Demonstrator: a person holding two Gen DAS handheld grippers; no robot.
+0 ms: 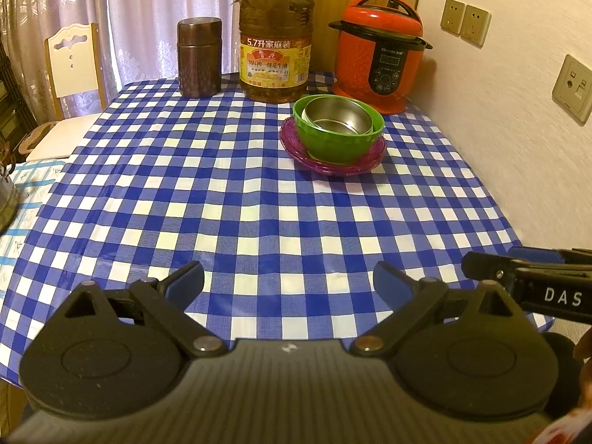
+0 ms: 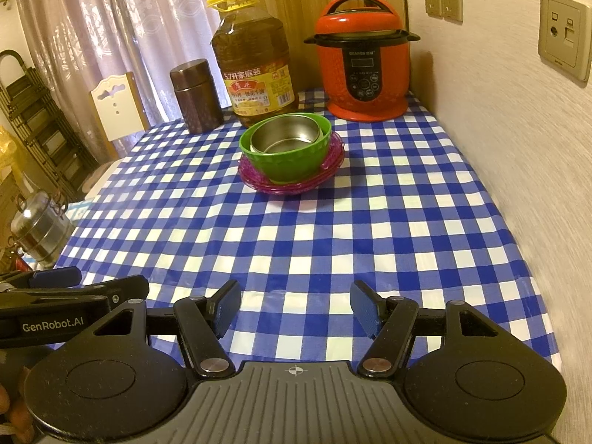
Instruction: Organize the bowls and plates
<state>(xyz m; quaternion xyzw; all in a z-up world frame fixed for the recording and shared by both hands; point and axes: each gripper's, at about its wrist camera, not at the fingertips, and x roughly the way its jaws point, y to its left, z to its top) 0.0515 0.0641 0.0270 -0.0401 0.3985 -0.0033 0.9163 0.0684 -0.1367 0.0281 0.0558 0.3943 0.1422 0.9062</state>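
Note:
A steel bowl (image 1: 338, 116) (image 2: 285, 133) sits inside a green bowl (image 1: 338, 140) (image 2: 286, 159), which stands on stacked purple plates (image 1: 333, 164) (image 2: 296, 185) toward the far side of the checked table (image 1: 222, 203) (image 2: 370, 222). My left gripper (image 1: 288, 285) hangs open over the table's near edge, nothing between its blue pads. My right gripper (image 2: 296, 305) is open too, empty, also near the front edge. Each gripper shows at the other's side: the right gripper (image 1: 525, 277) in the left wrist view, the left gripper (image 2: 74, 288) in the right wrist view.
Along the back stand a brown canister (image 1: 199, 57) (image 2: 195, 96), a large oil bottle (image 1: 275, 37) (image 2: 253, 63) and a red pressure cooker (image 1: 381, 51) (image 2: 364, 63). A wall with sockets (image 2: 564, 33) runs along the right. A white chair (image 1: 72, 63) and a steel pot (image 2: 39, 227) are at left.

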